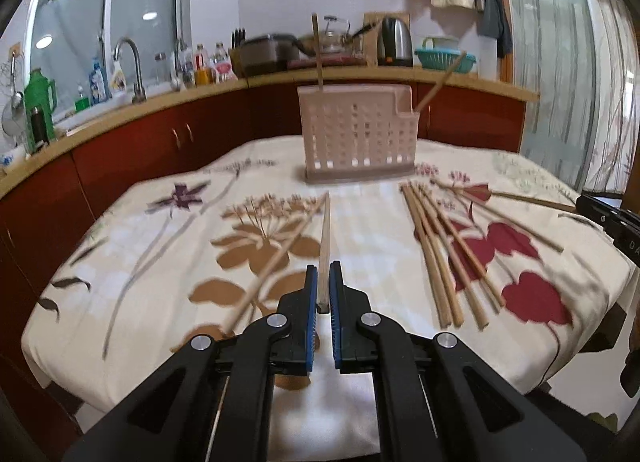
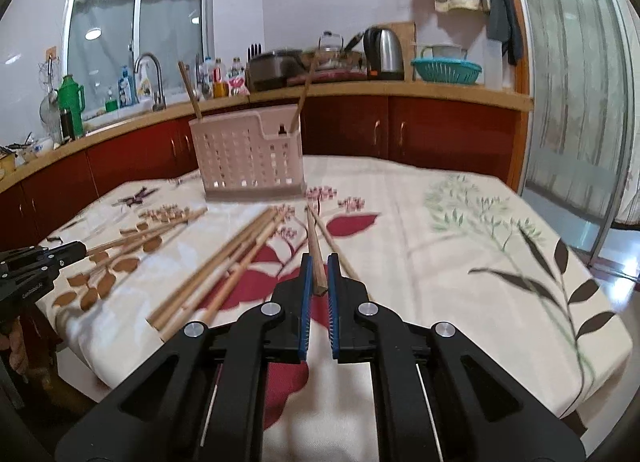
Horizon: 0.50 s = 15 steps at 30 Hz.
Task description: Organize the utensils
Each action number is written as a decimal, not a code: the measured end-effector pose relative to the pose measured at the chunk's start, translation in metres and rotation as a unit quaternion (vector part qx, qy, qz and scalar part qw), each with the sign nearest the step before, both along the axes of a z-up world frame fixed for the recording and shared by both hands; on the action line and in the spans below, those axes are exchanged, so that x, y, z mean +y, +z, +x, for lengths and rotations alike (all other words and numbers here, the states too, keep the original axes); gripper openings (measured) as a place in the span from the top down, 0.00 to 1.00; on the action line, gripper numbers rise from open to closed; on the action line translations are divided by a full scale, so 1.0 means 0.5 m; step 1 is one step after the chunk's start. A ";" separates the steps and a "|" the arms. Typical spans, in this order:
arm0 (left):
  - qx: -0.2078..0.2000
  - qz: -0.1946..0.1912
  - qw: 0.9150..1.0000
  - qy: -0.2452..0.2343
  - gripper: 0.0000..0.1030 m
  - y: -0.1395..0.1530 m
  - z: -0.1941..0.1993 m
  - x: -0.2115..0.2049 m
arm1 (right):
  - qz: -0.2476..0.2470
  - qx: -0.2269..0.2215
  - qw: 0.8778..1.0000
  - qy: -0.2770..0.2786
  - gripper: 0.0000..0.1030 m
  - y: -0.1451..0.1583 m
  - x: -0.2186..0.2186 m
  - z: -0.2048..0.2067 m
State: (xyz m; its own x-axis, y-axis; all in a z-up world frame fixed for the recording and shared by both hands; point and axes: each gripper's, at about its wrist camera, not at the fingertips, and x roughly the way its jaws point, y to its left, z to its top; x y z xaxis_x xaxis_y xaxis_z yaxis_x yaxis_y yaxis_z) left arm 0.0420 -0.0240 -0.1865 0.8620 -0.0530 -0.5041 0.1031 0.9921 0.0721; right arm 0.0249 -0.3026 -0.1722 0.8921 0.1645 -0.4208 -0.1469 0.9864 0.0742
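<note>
Chopsticks are the story here, and you've got one in each claw. Your left claw (image 1: pixel 323 286) is pinched tight on a pale chopstick (image 1: pixel 325 238), the blue pads (image 1: pixel 309 294) squeezing its butt end while the rest of the stick runs forward over the floral tablecloth (image 1: pixel 168 262), tip aimed toward the holder. Your right claw (image 2: pixel 317 274) is clamped just as narrow on a darker chopstick (image 2: pixel 314 246), gripped near its thick end and angled up and ahead.

Look at the pink slotted holder (image 1: pixel 356 138) standing upright at the far middle of the tabletop. Two sticks are in it already: one upright stick (image 1: pixel 318 50) rises from its left side, and a leaning stick (image 1: pixel 440 82) tilts out to the right from the lower notched compartment.

Between your two claws, a loose bundle of chopsticks (image 1: pixel 444 250) lies flat on the cloth, fanned slightly, over the red leaf print. One more lone chopstick (image 1: pixel 276 258) lies diagonally on the cloth just left of your left claw's stick, across the brown flower. In the right wrist view another stick (image 2: pixel 340 250) lies on the cloth right under your right claw.

Behind it all, the kitchen counter (image 1: pixel 400 76) carries a kettle (image 1: pixel 394 42) and a teal basket (image 1: pixel 446 58). Edges are blurred.
</note>
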 end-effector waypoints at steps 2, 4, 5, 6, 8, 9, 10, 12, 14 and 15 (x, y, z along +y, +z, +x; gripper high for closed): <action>-0.014 0.001 1.000 0.000 0.93 0.017 -0.004 0.001 | 0.001 -0.009 1.000 0.000 0.93 0.016 0.000 -0.004; -0.029 -0.002 1.000 0.001 0.93 0.037 -0.008 0.003 | 0.002 -0.017 1.000 0.001 0.93 0.032 0.002 -0.008; -0.034 -0.004 0.999 0.001 0.93 0.044 -0.008 0.004 | 0.001 -0.021 1.000 0.002 0.93 0.038 0.002 -0.010; -0.040 -0.004 0.999 0.001 0.93 0.053 -0.009 0.005 | 0.001 -0.024 1.000 0.003 0.93 0.044 0.003 -0.011; -0.051 -0.006 0.999 0.001 0.93 0.071 -0.011 0.008 | 0.001 -0.030 1.000 0.005 0.93 0.057 0.005 -0.014; -0.057 -0.008 0.998 0.002 0.93 0.080 -0.011 0.011 | 0.002 -0.033 0.999 0.005 0.93 0.064 0.006 -0.015; -0.064 -0.011 0.998 0.003 0.93 0.092 -0.012 0.014 | 0.002 -0.037 0.999 0.006 0.94 0.073 0.008 -0.016; -0.072 -0.012 0.997 0.004 0.93 0.108 -0.013 0.018 | 0.002 -0.043 0.999 0.007 0.94 0.086 0.010 -0.017; -0.079 -0.015 0.997 0.005 0.93 0.124 -0.012 0.022 | 0.003 -0.048 0.999 0.008 0.94 0.099 0.011 -0.017; -0.081 -0.016 0.997 0.005 0.93 0.130 -0.013 0.023 | 0.003 -0.051 0.999 0.008 0.94 0.106 0.012 -0.015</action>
State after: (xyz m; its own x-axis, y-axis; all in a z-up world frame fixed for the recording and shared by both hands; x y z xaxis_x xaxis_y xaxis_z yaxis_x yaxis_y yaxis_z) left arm 0.0356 -0.0125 -0.1214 0.9326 -0.0578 -0.3563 0.0831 0.9950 0.0561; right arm 0.0174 -0.2968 -0.1192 0.9272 0.1824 -0.3271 -0.1707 0.9832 0.0645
